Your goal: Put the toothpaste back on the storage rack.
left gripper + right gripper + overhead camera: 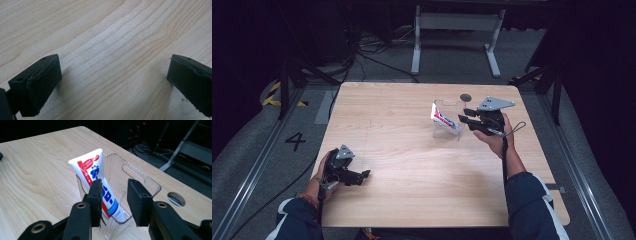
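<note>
1. My right tongs (115, 202) stand partly open with nothing pressed between the pads. They sit just beside the clear bin (150, 185), and the near wall lies right in front of the jaws.
2. My left tongs (112, 85) are wide open and empty, and they hover low over bare wood near the front left corner of the desk (412, 200).
3. The toothpaste tube (97, 182) stands in the bin, cap end down and crimped end up. It leans against the bin wall on the side away from my right hand.
4. The tube lies just ahead of the right tongs. One jaw overlaps it in the right gripper view, though I cannot tell if that jaw touches it. Its long axis runs steeply upward and tilts away from the jaws.
5. My right hand (494, 137) is far nearer to the tube. My left hand (324, 172) is well apart, across the desk.
6. The bin sits toward the back right of the desk, with a round cable hole (176, 198) just beyond it, near the back edge.
7. I judge that the bin's near wall is the one thing in the way, so any fresh reach for the tube should come from above the rim.
</note>
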A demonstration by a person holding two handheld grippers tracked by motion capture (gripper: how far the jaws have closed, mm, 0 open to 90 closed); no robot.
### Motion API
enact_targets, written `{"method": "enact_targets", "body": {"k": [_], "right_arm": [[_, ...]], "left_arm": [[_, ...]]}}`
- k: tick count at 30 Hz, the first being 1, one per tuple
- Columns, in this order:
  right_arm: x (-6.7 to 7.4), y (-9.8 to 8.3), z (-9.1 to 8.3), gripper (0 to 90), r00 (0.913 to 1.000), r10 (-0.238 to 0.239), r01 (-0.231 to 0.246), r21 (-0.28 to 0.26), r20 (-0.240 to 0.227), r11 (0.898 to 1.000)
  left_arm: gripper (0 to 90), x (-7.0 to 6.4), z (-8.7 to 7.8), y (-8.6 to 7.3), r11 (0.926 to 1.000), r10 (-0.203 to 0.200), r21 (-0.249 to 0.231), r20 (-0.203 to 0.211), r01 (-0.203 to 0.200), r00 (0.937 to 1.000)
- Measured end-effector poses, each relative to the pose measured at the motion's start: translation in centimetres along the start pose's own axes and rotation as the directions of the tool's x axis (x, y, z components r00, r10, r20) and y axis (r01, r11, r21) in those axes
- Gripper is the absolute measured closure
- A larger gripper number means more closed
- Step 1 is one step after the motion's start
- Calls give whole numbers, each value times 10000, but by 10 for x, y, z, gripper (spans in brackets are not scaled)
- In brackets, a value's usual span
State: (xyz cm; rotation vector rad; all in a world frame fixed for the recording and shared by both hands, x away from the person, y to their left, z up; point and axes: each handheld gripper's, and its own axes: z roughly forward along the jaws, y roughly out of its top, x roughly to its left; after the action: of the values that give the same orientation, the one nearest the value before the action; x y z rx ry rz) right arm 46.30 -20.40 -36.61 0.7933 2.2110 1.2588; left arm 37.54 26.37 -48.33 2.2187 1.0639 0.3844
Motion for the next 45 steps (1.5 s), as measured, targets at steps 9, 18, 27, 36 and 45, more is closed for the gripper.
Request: {"method": "enact_targets", "body": {"k": [9,18,27,36,45], "right_arm": [[7,-2,-10,589,9997,-224,225,182,-43,9996],[12,-7,-20,521,9992,-401,400,441,18,9982],[14,-17,-30,438,9979,-577,559,617,283,9965],[18,-25,-38,396,9963,-816,789,884,275,9930],[25,-37,-46,350,9936,-1111,1075,1246,216,9864]], "left_arm": [[1,1,0,0,9999,125,-28,-60,-125,9999],[1,0,0,0,10000,7,0,-3,-7,10000],[1,0,0,0,10000,20,3,-7,-20,10000],[1,1,0,0,9999,129,-54,-83,-129,9999],[1,1,0,0,9999,120,-41,-67,-121,9999]]}}
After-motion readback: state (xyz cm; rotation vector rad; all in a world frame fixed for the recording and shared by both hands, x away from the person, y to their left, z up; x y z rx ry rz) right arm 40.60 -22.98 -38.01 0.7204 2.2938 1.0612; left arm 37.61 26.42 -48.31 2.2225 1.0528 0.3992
